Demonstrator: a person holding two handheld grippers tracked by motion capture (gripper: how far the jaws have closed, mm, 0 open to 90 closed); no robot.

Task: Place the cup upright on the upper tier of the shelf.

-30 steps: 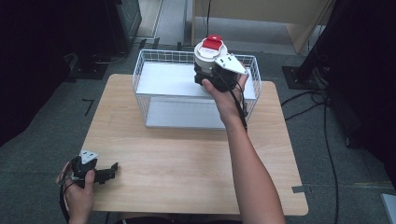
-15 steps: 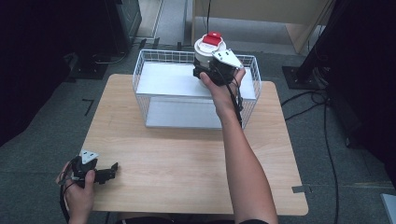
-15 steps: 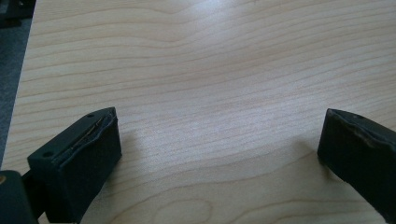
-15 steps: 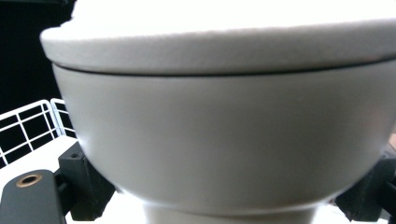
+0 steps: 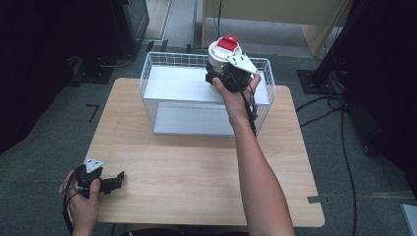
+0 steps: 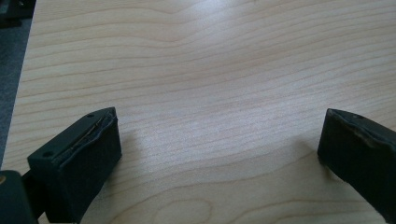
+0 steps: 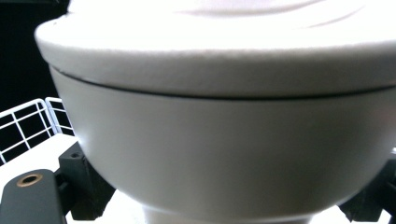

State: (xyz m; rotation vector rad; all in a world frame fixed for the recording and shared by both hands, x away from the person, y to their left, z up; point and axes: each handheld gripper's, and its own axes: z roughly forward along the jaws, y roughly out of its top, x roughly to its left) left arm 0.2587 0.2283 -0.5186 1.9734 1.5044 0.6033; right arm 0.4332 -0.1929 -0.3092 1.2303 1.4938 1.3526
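The right gripper (image 5: 225, 73) grips a white container (image 5: 221, 55) with a red lid above the wire basket's (image 5: 147, 78) far right corner; the left gripper (image 5: 110, 182) rests released near the table's (image 5: 196, 172) near left corner.

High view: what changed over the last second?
The right gripper, still shut on the white pot with the red knob, moved slightly farther out over the wire basket; the forearm stretched with it. Nothing was taken hold of or let go. The left gripper stayed open, low over the table near its front left corner.
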